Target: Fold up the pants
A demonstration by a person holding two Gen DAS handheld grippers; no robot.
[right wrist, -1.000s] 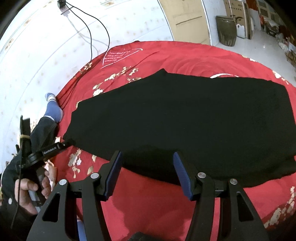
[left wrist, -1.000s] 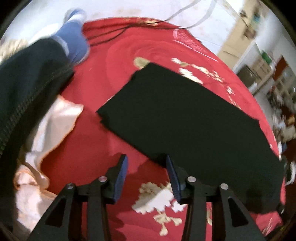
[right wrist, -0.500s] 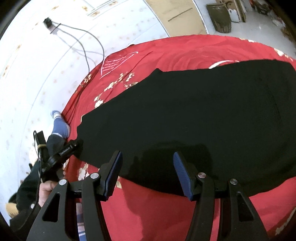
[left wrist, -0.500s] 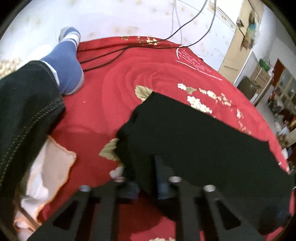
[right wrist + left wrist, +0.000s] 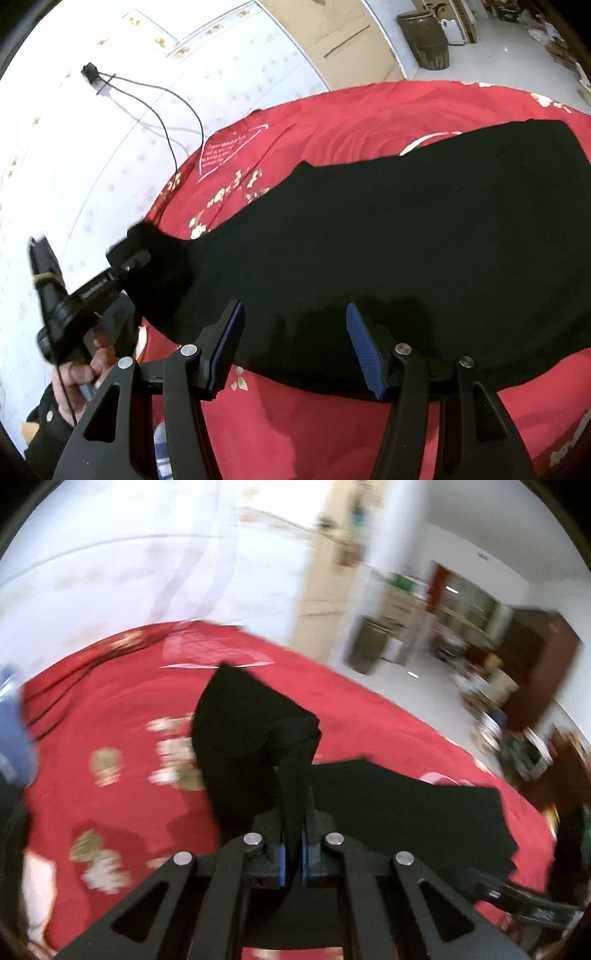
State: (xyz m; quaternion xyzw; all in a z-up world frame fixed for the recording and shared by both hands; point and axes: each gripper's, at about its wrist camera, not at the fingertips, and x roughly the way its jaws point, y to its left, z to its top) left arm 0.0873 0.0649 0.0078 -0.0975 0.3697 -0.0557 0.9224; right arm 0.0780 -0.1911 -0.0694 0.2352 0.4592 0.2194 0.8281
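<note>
Black pants (image 5: 388,236) lie flat across a red flowered bedspread (image 5: 332,122). My left gripper (image 5: 293,843) is shut on the pants' left end (image 5: 255,731), which hangs lifted and draped off the bedspread in a fold. In the right wrist view that same left gripper (image 5: 127,264) shows at the left, held by a hand (image 5: 79,373), with the cloth bunched at its tip. My right gripper (image 5: 293,341) stands open just above the pants' near edge, with nothing pinched between its blue pads (image 5: 360,345).
A white patterned wall (image 5: 110,147) with a socket and black cables (image 5: 162,99) runs behind the bed. A dark round bin (image 5: 424,40) stands on the floor beyond. Furniture and clutter (image 5: 491,686) fill the room to the right in the left wrist view.
My left gripper went from open beside the pants' corner to shut on it, then rose and swung, lifting that end. My right gripper shifted slightly and stayed open.
</note>
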